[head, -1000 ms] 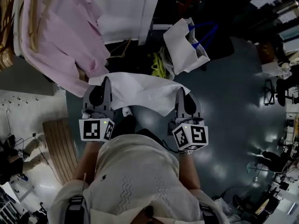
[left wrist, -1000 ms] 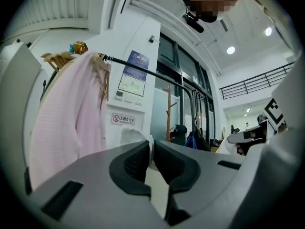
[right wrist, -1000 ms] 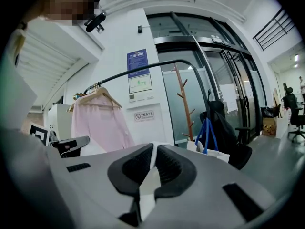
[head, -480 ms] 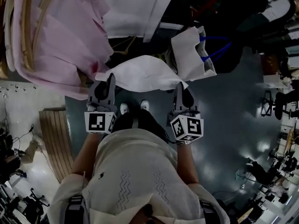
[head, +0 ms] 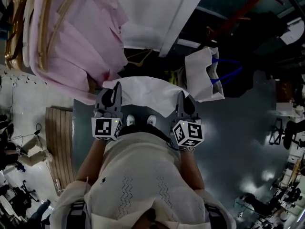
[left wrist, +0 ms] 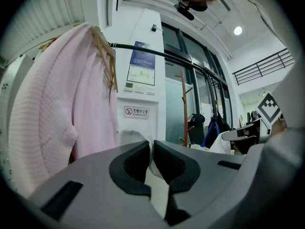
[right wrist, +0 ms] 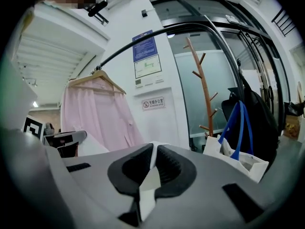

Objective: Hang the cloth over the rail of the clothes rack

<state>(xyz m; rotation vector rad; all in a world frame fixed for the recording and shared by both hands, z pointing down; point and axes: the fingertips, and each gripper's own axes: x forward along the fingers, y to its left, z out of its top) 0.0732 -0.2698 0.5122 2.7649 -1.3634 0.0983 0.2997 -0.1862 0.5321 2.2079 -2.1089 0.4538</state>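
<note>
A white cloth (head: 145,92) is stretched between my two grippers in the head view. My left gripper (head: 116,86) is shut on its left edge and my right gripper (head: 180,96) is shut on its right edge. In the left gripper view a strip of the cloth (left wrist: 153,161) is pinched between the dark pads (left wrist: 135,162). The right gripper view shows the cloth (right wrist: 151,173) clamped the same way. The black rail (left wrist: 157,54) of the clothes rack curves overhead, above and ahead of both grippers, seen too as the rail (right wrist: 143,40) in the right gripper view.
A pink shirt (head: 76,42) on a wooden hanger hangs from the rail at the left. A white tote bag (head: 205,75) with blue handles hangs at the right, near a wooden coat tree (right wrist: 206,85). A white pillar (head: 157,13) stands behind the rack.
Both grippers have carried the cloth forward toward the rack, and the pink shirt and pillar loom larger. The cloth stays stretched between them.
</note>
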